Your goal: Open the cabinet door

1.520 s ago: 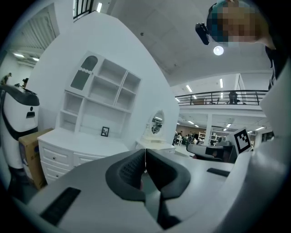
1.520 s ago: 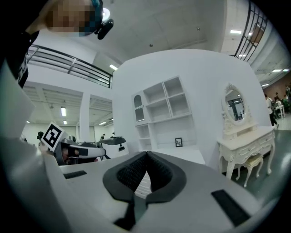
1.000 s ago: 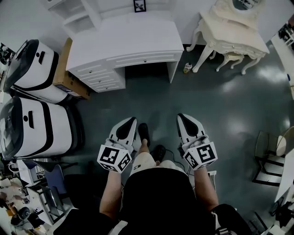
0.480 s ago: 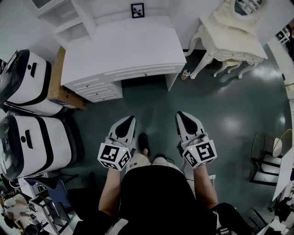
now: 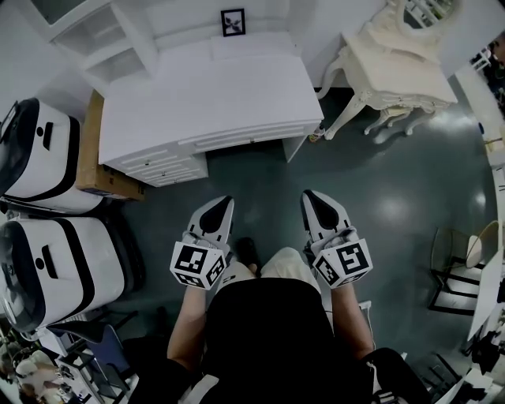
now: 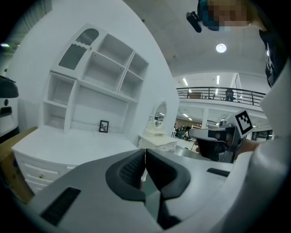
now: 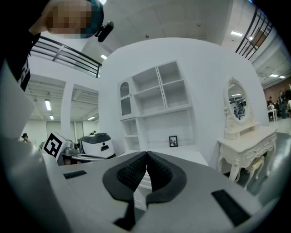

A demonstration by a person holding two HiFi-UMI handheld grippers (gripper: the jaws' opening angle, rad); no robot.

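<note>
left hand-held gripper [image 5: 222, 203] and right hand-held gripper [image 5: 309, 197] closed, empty; arched cabinet door [image 6: 78, 49] looks light, rigid; I'd take its free edge.

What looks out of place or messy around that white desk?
Nothing looks spilled, broken or askew. The white desk is bare apart from a small framed picture upright at its back. Only a cardboard box tucked beside its left end looks untidy.

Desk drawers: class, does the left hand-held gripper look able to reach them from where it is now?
Probably not yet: the left hand-held gripper, jaws shut, hangs short of the desk drawers, with bare floor between. Nothing blocks the path, so a step closer should do.
</note>
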